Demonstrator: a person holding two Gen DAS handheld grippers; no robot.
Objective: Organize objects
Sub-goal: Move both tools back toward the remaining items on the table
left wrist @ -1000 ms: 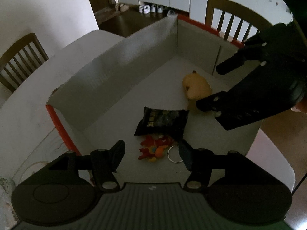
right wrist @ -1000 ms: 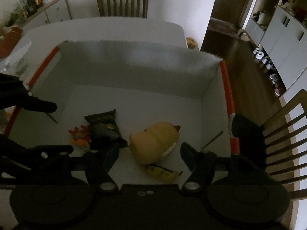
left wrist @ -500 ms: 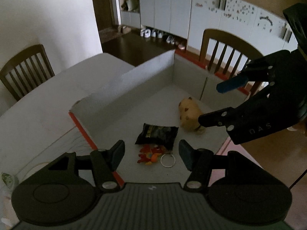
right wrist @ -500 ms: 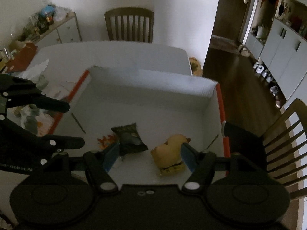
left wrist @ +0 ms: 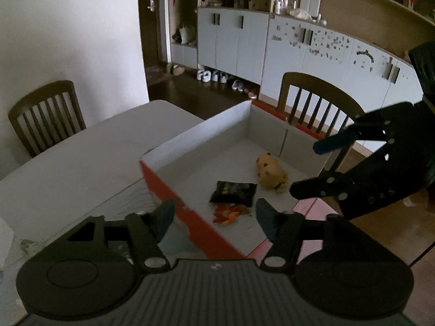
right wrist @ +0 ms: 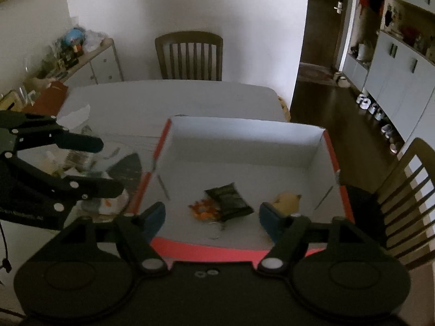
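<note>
Left gripper (left wrist: 212, 218), jaws opening and empty, poised above the near red rim of the box. Right gripper (right wrist: 210, 216), jaws likewise opening with nothing between them, poised above the adjoining red rim; seen in the left wrist view (left wrist: 323, 165) at the right, fingers spread and bare. Below both, an open cardboard box (left wrist: 201, 141) with white inner walls and red outer faces, resting on a white table (left wrist: 81, 163). On the box floor: a black snack packet (left wrist: 235, 193), just beside it a small orange-and-red toy (left wrist: 227, 214), and near these a yellow plush toy (left wrist: 270, 172). Around the table, wooden chairs (right wrist: 190, 55); beyond, grey cabinets (left wrist: 236, 43) and shoes (left wrist: 212, 76) on a dark floor.
</note>
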